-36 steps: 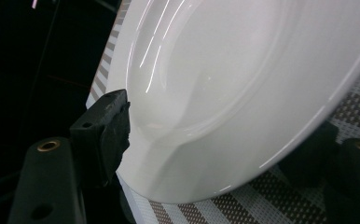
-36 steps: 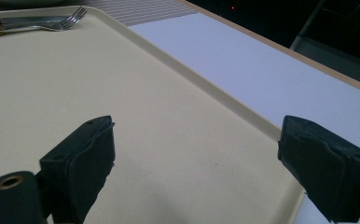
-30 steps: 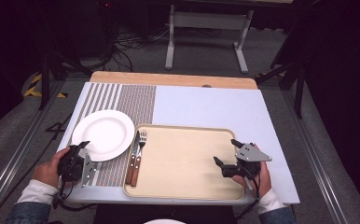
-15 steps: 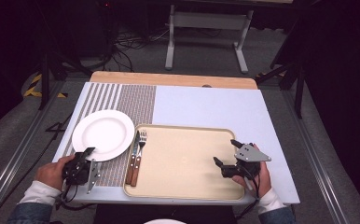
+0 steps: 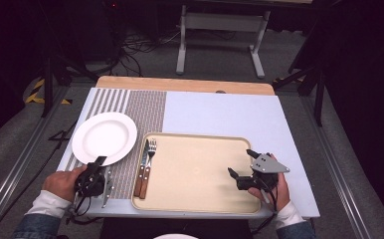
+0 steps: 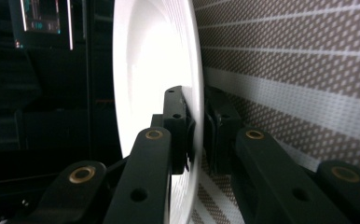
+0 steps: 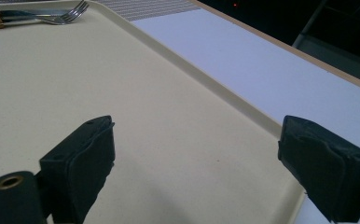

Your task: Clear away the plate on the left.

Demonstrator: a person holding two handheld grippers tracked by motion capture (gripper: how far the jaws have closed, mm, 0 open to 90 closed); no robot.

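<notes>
From above, my left gripper (image 5: 99, 162) is meeting the near rim of the round white plate (image 5: 104, 137) lying on the striped placemat (image 5: 145, 107). In the left gripper view, my jaws are pinching that rim. In the right gripper view, my right gripper (image 7: 194, 163) is hanging wide over the beige tray (image 7: 122, 107).

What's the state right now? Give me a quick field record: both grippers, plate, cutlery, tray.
left gripper: at the near rim of the plate, fingers either side of the rim, closed on it
right gripper: open, above the tray's right part, holding nothing
plate: white, bare, on the striped placemat
fork and knife: side by side at the tray's left edge
tray: beige, otherwise bare
</notes>
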